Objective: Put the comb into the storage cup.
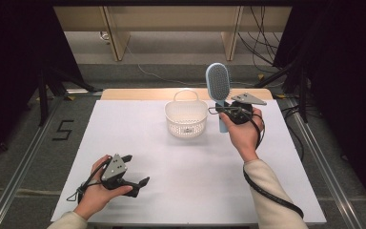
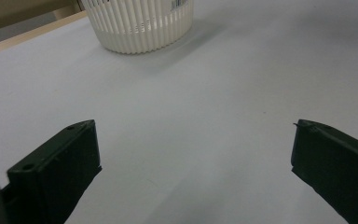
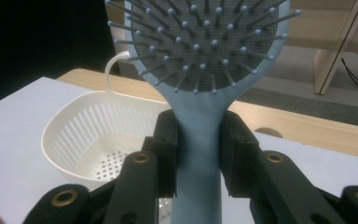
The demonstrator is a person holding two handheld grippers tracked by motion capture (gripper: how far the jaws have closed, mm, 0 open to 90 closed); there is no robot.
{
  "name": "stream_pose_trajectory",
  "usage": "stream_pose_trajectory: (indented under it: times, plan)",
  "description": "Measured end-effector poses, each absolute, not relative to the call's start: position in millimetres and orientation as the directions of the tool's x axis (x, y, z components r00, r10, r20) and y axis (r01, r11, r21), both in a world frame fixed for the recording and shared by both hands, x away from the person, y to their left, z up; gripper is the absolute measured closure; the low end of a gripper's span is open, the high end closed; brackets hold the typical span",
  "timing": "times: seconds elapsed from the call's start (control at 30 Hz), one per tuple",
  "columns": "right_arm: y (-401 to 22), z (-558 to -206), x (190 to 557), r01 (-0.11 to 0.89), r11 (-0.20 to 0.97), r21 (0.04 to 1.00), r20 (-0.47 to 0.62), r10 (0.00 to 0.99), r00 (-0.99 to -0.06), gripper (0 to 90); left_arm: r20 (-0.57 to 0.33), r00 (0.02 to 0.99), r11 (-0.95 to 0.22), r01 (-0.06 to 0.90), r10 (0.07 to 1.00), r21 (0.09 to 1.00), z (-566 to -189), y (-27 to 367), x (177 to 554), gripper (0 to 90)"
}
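A light blue hairbrush (image 1: 218,85) stands upright above the table, bristle head up, just right of a white slotted basket (image 1: 186,118). My right gripper (image 1: 225,112) is shut on its handle; in the right gripper view both black pads (image 3: 167,150) press the blue handle (image 3: 199,154) below the bristle head (image 3: 200,42). The basket (image 3: 98,140) lies below and to the left there, with nothing inside it. My left gripper (image 1: 136,169) rests low at the front left of the white table (image 1: 138,143). It is open, and its jaws stand wide apart over bare table.
The basket (image 2: 137,25) stands at the far middle of the table, with a thin loop handle. A wooden strip (image 1: 138,94) runs along the table's far edge. Dark stands and cables (image 1: 262,43) sit on the floor beyond and to the sides.
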State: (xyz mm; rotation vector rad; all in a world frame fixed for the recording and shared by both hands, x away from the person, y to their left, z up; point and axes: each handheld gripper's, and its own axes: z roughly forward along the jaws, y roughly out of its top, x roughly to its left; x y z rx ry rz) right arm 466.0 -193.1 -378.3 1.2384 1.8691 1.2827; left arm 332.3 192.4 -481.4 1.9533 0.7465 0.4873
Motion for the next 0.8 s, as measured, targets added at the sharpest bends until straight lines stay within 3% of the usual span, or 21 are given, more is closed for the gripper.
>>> stream_pose_trajectory:
  times: [0.8]
  plan:
    - [-185.9, -378.4, 468.3, 0.377, 0.126, 0.917, 0.054, 0.900, -0.432, 70.8, 0.028, 0.734, -0.358, 0.297, 0.679, 0.885, -481.3, 192.5, 332.3, 0.5]
